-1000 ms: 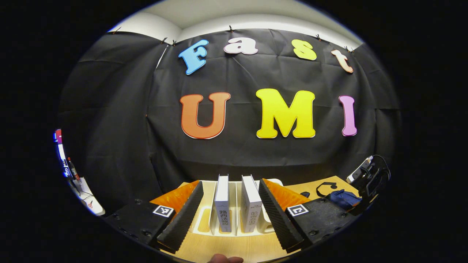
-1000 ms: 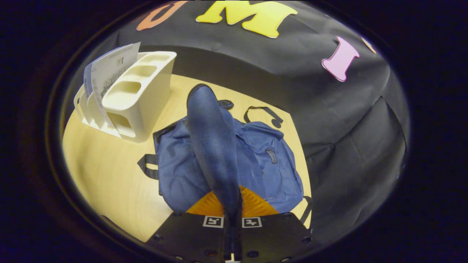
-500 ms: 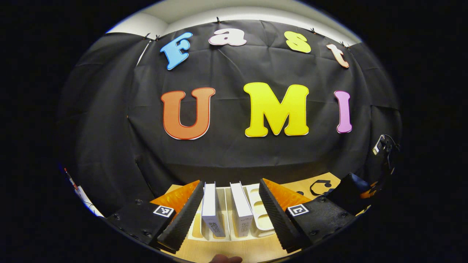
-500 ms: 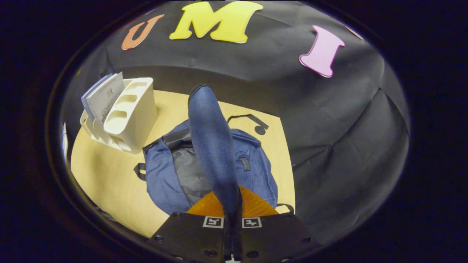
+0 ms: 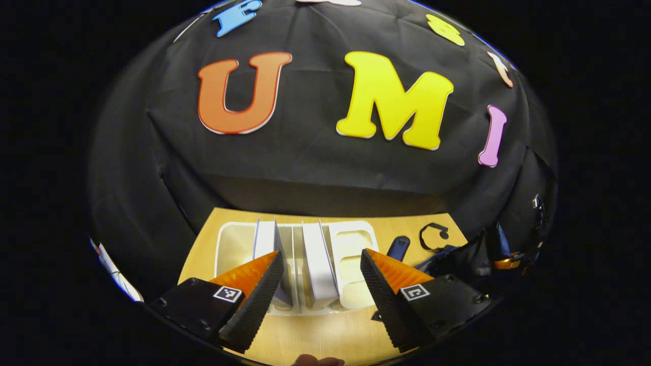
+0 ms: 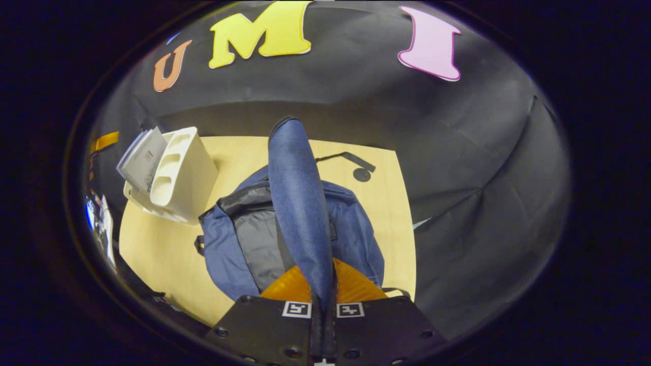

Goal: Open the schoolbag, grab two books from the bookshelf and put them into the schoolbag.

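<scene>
In the left gripper view my left gripper (image 5: 320, 262) is open, hovering over the cream bookshelf (image 5: 353, 241). Two white books stand in its slots. One book (image 5: 264, 236) is by my left fingertip and the other book (image 5: 316, 256) lies between the fingers, untouched. In the right gripper view my right gripper (image 6: 323, 294) is shut on the blue flap (image 6: 297, 203) of the schoolbag (image 6: 218, 249). The flap is held up off the bag, and the bag's mouth gapes with grey lining (image 6: 259, 239) showing. The bookshelf (image 6: 180, 173) with the books (image 6: 142, 157) stands left of the bag.
Everything rests on a light wooden table (image 6: 152, 249) backed by the black cloth wall. A black strap (image 6: 356, 165) of the bag trails toward the wall. The raised flap tip (image 5: 398, 247) and the other gripper (image 5: 501, 251) sit right of the bookshelf.
My left gripper has risen and tipped downward, so it now looks onto the books' top edges. My right gripper lifted the flap higher, widening the bag's mouth and baring the grey lining.
</scene>
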Action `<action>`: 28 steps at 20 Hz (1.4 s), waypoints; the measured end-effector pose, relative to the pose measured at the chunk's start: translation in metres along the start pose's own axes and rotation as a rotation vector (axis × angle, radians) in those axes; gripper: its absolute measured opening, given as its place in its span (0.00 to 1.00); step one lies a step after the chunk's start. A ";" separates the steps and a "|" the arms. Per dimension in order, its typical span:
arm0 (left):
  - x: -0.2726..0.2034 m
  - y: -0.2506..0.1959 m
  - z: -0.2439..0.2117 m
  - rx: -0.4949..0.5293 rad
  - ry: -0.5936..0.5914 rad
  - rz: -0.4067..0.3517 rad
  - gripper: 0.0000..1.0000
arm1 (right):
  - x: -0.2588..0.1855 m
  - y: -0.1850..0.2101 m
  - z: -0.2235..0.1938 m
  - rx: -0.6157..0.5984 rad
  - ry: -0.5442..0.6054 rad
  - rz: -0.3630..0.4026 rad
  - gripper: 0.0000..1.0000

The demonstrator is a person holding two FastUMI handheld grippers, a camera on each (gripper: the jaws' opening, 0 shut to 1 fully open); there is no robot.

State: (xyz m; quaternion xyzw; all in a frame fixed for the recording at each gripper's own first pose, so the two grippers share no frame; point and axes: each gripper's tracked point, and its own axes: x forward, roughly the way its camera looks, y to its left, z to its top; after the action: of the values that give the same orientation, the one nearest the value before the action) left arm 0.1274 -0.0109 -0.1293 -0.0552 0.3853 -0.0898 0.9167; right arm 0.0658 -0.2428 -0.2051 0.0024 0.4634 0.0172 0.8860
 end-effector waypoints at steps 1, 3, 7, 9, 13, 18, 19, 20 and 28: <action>0.007 0.002 -0.001 0.010 0.053 -0.003 0.97 | 0.001 -0.002 0.001 0.001 0.005 0.008 0.04; 0.021 0.003 -0.004 0.042 0.131 0.004 0.97 | 0.004 -0.003 0.002 0.010 0.008 0.025 0.04; 0.050 0.005 -0.007 0.103 0.274 0.021 1.00 | 0.003 -0.004 0.002 0.025 0.011 0.059 0.04; 0.063 0.009 -0.011 0.125 0.336 0.027 0.97 | 0.004 -0.007 0.001 0.019 0.014 0.064 0.04; 0.081 0.001 -0.042 0.051 0.504 0.028 0.96 | 0.005 -0.006 0.001 0.021 0.015 0.080 0.03; 0.095 0.005 -0.070 -0.011 0.644 0.062 0.97 | 0.007 -0.007 -0.001 0.053 0.015 0.102 0.03; 0.097 0.008 -0.072 -0.005 0.658 0.076 0.96 | 0.008 -0.007 -0.001 0.057 0.012 0.106 0.03; 0.098 0.012 -0.074 0.000 0.676 0.094 0.94 | 0.008 -0.007 -0.001 0.059 0.010 0.108 0.03; 0.094 0.017 -0.093 -0.050 0.770 0.137 0.54 | 0.008 -0.005 -0.004 0.085 -0.002 0.127 0.03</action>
State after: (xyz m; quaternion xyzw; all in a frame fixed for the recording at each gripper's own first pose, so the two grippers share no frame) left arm 0.1269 -0.0163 -0.2624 -0.0137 0.7058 -0.0331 0.7075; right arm 0.0670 -0.2477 -0.2136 0.0693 0.4618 0.0537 0.8826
